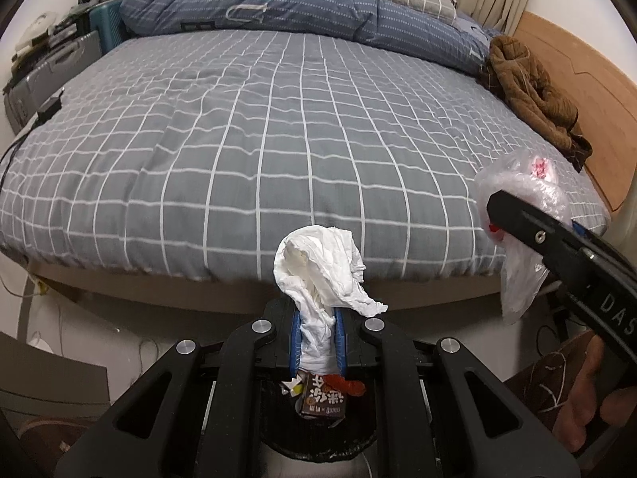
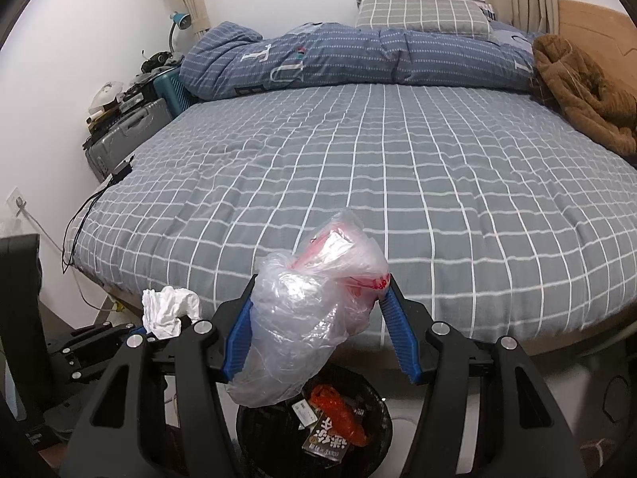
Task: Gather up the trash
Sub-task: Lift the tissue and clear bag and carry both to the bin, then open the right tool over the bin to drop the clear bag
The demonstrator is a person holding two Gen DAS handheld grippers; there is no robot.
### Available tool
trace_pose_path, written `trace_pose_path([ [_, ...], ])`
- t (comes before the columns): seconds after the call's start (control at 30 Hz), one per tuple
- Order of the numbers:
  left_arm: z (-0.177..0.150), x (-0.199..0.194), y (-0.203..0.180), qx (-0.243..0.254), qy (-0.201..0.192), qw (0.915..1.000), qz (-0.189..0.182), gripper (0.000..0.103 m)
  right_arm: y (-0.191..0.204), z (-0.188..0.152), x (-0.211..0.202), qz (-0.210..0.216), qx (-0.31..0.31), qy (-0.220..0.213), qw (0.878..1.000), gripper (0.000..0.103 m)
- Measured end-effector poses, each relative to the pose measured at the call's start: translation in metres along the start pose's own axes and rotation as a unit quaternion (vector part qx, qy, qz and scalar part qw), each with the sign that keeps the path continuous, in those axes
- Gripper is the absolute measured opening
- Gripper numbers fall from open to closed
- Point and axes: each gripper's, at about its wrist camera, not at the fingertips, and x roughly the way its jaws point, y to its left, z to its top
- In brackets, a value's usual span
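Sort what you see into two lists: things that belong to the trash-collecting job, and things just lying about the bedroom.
Part of the job:
- crumpled white tissue, clamped in the left tongs
- clear plastic bag, between the right tongs
- black trash bin below, already holding wrappers

Just lying about:
- brown garment on the bed
- rolled blue duvet
- checked pillow
- grey suitcase

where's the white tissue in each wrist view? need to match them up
Left wrist: tissue at bottom centre, clamped in the left tool, sticking up against the bed edge.
Right wrist: tissue at lower left, beside the plastic bag that the right tool holds.
Shared landmark: the black bin of trash below both tools.
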Motion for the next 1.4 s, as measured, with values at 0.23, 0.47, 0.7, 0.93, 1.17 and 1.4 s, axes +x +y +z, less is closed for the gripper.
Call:
trace_pose_path([
  [0.23, -0.024, -0.004, 0.005, -0.006, 0.017, 0.9998, 0.005, 0.012, 0.001, -0.025, -0.002, -0.006, 0.006, 0.025, 1.0, 0.056],
  [0.47, -0.051, -0.001, 0.013, -0.011, 0.041, 0.9991, 0.009, 0.012, -0.005, -0.051, -0.004, -0.017, 0.019, 0.052, 0.998, 0.056],
  [0.7, -0.072, 0.013, 0.022, -0.015, 0.059, 0.9981, 0.003, 0.012, -0.001, -0.077, 0.01, -0.022, 0.012, 0.084, 0.996, 0.056],
  [0.93, -0.09, 0.046, 0.029, -0.007, 0.087, 0.9962, -0.002, 0.012, -0.006, -0.097, 0.038, -0.023, 0.012, 0.113, 0.993, 0.057],
  [1.17, -0.099, 0.068, 0.043, -0.015, 0.109, 0.994, -0.002, 0.012, -0.004, -0.113, 0.071, -0.02, 0.003, 0.146, 0.989, 0.057],
  [1.4, -0.105, 0.072, 0.067, -0.031, 0.116, 0.9927, 0.012, 0.012, 0.013, -0.117, 0.091, -0.005, -0.014, 0.165, 0.986, 0.059],
])
